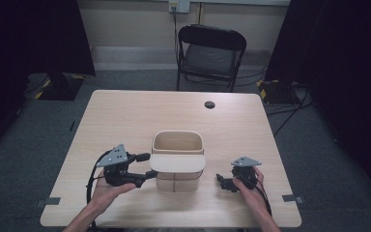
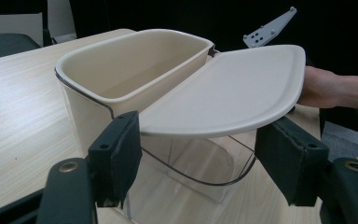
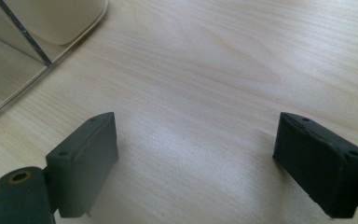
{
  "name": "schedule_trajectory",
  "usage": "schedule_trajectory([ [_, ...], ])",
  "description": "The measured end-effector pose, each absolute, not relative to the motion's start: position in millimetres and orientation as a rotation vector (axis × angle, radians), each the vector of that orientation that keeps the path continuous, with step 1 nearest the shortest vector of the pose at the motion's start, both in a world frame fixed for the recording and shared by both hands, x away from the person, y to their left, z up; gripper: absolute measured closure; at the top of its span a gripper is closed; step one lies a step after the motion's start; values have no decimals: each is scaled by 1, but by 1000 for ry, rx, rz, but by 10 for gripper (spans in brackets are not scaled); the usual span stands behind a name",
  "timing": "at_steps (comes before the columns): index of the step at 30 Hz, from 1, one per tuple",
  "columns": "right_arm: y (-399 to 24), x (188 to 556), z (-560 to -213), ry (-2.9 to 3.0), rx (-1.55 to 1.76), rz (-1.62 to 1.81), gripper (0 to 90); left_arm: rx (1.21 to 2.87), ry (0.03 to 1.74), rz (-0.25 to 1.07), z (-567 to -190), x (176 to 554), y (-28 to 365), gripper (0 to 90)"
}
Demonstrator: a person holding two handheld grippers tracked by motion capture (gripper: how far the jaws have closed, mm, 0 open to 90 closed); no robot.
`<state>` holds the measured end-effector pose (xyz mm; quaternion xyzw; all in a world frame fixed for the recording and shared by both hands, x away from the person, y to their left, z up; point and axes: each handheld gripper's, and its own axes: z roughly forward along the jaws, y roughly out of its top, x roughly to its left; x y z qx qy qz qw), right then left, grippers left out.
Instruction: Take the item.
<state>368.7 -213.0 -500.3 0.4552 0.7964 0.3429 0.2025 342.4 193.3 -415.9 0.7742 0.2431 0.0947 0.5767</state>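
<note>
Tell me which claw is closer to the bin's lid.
The left claw: its open jaws straddle the cream lid. The right claw sits apart, over the bare table.

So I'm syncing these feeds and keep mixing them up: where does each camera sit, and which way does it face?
High view: above the person's side, facing forward and down on the table; forearms, both grippers.
Left gripper view: on the left gripper, facing the bin; the other hand beyond.
Right gripper view: on the right gripper, facing tabletop.
All share the bin.

From my station, the lid (image 1: 178, 163) hides the bin's (image 1: 178, 143) near half, and the small dark disc (image 1: 209, 104) on the far tabletop is too small to identify.
</note>
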Motion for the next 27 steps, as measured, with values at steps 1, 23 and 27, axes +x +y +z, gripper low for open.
schedule_trajectory([
  [1, -213, 369, -500, 2223, 1271, 957, 128, 1812, 569, 222, -416, 342, 193, 314],
  [23, -213, 369, -500, 2223, 1271, 957, 129, 1802, 558, 213, -410, 346, 193, 310],
  [27, -213, 369, -500, 2223, 1271, 957, 129, 1798, 550, 218, -406, 347, 192, 309],
])
